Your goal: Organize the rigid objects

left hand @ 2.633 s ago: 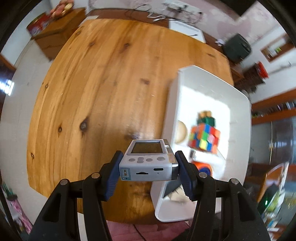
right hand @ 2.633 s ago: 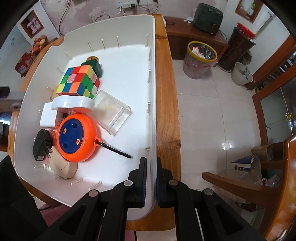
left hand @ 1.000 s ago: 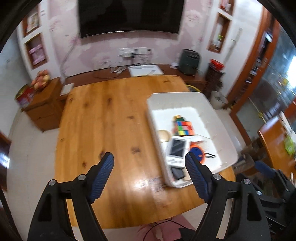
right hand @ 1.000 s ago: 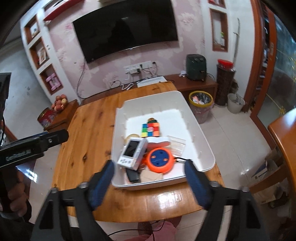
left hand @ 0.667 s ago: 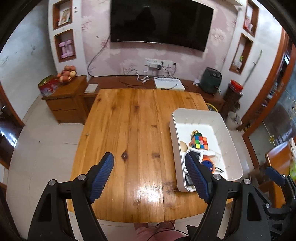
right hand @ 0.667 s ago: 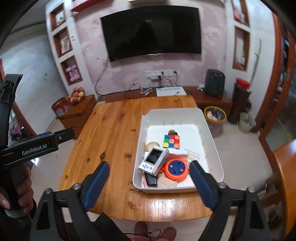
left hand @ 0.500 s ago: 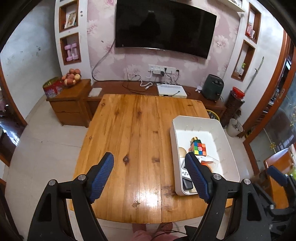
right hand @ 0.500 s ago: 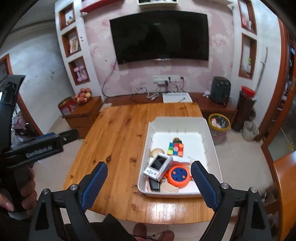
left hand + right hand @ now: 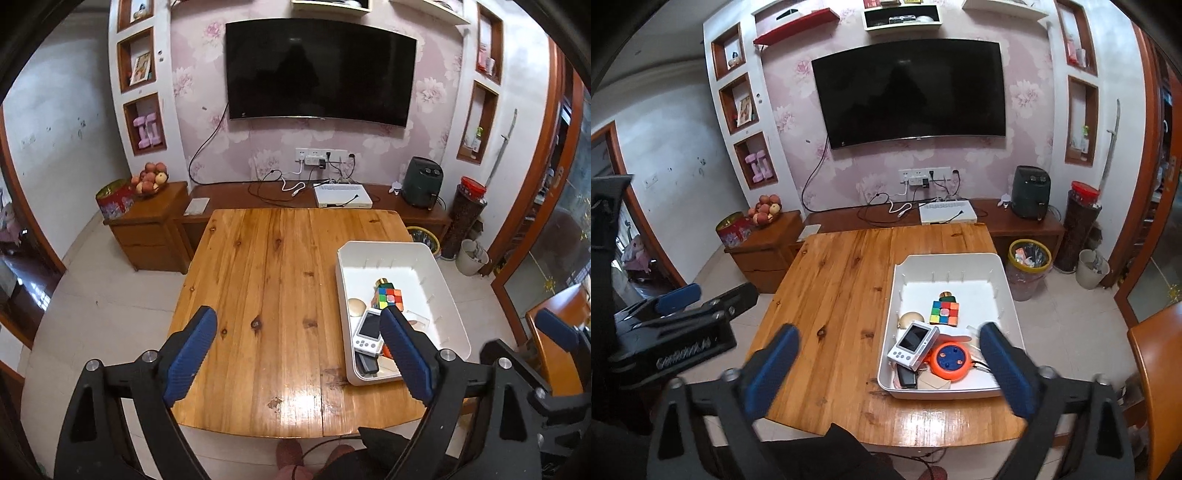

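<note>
One white bin [image 9: 1012,306] is sitting at the table's [image 9: 842,295] right edge, near its front corner. One cube [image 9: 945,313], one grey handheld [image 9: 913,345], one orange reel [image 9: 950,361], one tan shell [image 9: 911,318] and one black plug [image 9: 907,377] are lying inside it, crowded toward its near end. Both the left gripper [image 9: 295,350] and the right gripper [image 9: 886,365] are hanging above the table, jaws opening with nothing between them. One television [image 9: 912,92] is hanging on the floral wall beyond the table.
</note>
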`<state>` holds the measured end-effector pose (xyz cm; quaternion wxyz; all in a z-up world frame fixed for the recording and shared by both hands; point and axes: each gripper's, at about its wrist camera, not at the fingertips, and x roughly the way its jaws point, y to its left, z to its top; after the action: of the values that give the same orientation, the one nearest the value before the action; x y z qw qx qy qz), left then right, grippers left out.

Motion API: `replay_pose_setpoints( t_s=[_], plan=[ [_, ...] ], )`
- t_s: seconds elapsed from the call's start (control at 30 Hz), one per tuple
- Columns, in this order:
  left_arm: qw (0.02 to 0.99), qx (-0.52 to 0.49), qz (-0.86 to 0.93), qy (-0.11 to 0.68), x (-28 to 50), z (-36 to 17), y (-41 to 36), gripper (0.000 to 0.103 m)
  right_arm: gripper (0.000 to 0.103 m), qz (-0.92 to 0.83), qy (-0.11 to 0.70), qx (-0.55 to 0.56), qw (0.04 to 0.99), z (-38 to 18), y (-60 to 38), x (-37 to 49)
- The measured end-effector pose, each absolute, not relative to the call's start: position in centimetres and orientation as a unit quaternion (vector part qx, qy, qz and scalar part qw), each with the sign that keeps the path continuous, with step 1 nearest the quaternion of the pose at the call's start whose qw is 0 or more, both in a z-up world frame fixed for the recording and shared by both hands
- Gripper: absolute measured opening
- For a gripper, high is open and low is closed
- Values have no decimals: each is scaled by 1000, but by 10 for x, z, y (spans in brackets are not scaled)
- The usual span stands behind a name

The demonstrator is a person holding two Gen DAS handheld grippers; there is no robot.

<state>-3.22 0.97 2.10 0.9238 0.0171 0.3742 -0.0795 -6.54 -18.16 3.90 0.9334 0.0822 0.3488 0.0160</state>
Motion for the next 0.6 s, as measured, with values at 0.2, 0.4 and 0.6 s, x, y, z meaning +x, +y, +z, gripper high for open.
replay_pose_setpoints(
  t_s=[0.2, 0.4, 0.6],
  plan=[
    [919, 22, -44, 391, -29, 11, 11, 100, 103, 9, 359, 91, 929, 31, -182, -64],
    [917, 21, -42, 395, -28, 9, 11, 100, 102, 6, 366, 86, 927, 30, -181, -62],
    [916, 25, -44, 398, -28, 7, 9, 100, 102, -6, 370, 82, 925, 29, -183, -60]
  ],
)
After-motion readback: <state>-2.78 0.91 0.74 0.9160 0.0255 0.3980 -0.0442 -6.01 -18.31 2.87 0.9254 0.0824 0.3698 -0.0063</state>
